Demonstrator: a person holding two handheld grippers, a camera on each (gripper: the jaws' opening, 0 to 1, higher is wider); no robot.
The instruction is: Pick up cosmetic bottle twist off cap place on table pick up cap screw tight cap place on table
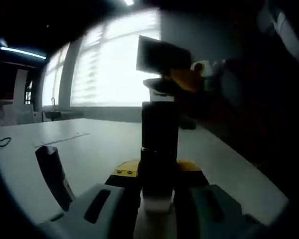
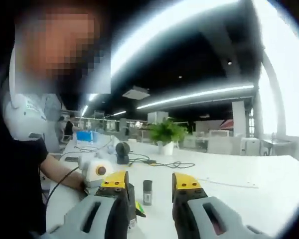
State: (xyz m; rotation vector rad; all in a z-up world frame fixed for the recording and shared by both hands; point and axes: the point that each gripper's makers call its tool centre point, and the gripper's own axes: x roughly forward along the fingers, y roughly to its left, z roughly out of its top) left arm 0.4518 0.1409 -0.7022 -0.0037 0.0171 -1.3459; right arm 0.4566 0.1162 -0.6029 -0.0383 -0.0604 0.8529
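My left gripper (image 1: 158,172) is shut on a tall dark cosmetic bottle (image 1: 158,149) with a pale base. It holds the bottle upright over the white table (image 1: 99,144). The dark cap (image 1: 159,124) sits on top of the bottle. Above the cap hovers the right gripper (image 1: 164,87), coming in from the right; whether it touches the cap is unclear. In the right gripper view my right gripper (image 2: 150,181) is open with nothing between its jaws. A small dark bottle (image 2: 147,191) with a grey top stands on the table beyond the jaws. The left gripper's white body (image 2: 97,170) is at the left.
Another dark cylinder (image 1: 52,174) stands tilted on the table at the left. A thin strip (image 1: 62,139) and a cable (image 1: 0,143) lie farther back. A potted plant (image 2: 165,137), black cables (image 2: 159,162) and a round black device (image 2: 122,152) are mid-table. A person's arm (image 2: 60,177) is at the left.
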